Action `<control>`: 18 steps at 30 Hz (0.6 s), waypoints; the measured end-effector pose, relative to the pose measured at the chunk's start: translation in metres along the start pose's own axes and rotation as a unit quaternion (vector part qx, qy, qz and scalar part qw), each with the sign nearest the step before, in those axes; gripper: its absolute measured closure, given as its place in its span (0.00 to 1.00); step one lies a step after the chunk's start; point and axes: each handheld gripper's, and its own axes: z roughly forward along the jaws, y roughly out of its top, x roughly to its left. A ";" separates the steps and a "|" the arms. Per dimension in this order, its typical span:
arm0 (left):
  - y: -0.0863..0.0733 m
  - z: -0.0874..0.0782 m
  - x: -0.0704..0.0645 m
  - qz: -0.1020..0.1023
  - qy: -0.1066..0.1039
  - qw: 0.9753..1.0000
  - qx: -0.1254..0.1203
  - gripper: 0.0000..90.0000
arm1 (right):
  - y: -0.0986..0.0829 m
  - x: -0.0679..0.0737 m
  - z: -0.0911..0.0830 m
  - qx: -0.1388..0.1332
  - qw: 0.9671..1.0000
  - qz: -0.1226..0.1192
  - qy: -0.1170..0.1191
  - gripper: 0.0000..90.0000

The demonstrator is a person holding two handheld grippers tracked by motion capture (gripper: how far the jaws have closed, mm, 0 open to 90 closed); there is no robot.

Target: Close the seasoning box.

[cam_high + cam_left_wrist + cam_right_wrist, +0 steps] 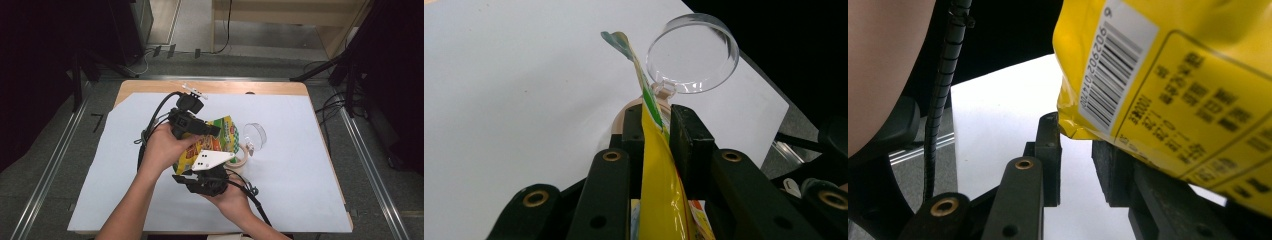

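A yellow and green snack bag is held up over the white sheet between my two grippers. My left gripper comes in from the left, and in the left gripper view my left gripper is shut on the bag's thin edge. My right gripper sits below the bag near the table's front, with a grey three-cornered plate on top. In the right gripper view my right gripper is open. The bag's barcode corner hangs just over the gap and rests on the right-hand jaw.
A clear round plastic piece stands right of the bag, shown close up as a clear disc. A beige ring lies beside it. The white sheet covers the wooden table; cables trail from both grippers.
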 end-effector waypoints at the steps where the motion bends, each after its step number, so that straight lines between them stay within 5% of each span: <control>1: 0.000 0.000 0.000 -0.003 -0.001 1.000 0.000 0.87 | 0.000 0.001 -0.001 -0.002 1.000 -0.002 0.000 0.83; 18: 0.000 0.001 0.001 -0.002 -0.002 1.000 0.000 0.87 | -0.001 0.001 0.000 0.002 1.000 -0.007 -0.003 0.83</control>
